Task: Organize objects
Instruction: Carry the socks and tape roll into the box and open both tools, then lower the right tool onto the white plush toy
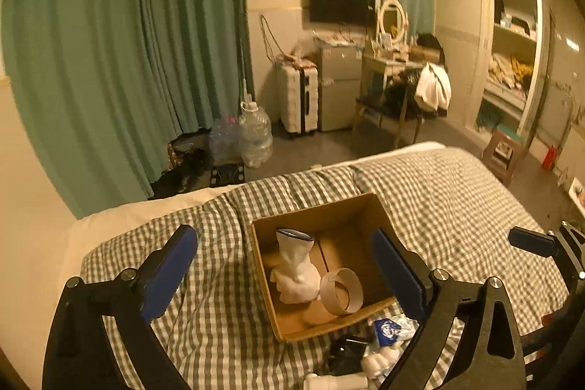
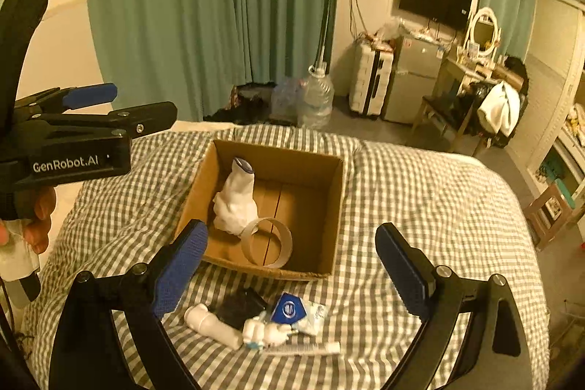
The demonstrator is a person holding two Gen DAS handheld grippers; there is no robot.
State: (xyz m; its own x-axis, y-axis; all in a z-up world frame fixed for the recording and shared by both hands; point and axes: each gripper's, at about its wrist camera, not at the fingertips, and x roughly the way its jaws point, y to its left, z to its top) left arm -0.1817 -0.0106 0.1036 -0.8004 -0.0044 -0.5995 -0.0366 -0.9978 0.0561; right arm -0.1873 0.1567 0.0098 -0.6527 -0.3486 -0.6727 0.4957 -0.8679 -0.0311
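From the left wrist view: the left tool (image 1: 285, 275) hangs above the bed (image 1: 457, 192) with its blue pads spread wide and nothing between them. Under it sits the cardboard box (image 1: 321, 207), already holding a white sock (image 1: 296, 269) and a cardboard ring (image 1: 342, 295) leaning beside it. Loose bits lie on the checked cover just in front of the box, half hidden by the tool's frame, so I can't name them all from here.

Over to the right wrist view, and it's clearer: the right tool (image 2: 292, 269) is also gaping and empty, poised over the near edge of the box. Just below it lies the pile to be sorted: a white tube (image 2: 214, 326), a dark flat item (image 2: 237, 307), a blue-and-white packet (image 2: 292, 309), a small white bundle (image 2: 265, 331) and what may be a thin tube (image 2: 303, 349). The left tool shows off to the side, held in a hand (image 2: 38, 222).

My read: next comes another pick. Best to drop straight onto one item at the pile's edge, the white tube say, pads across its narrow width, so its neighbours don't get dragged.
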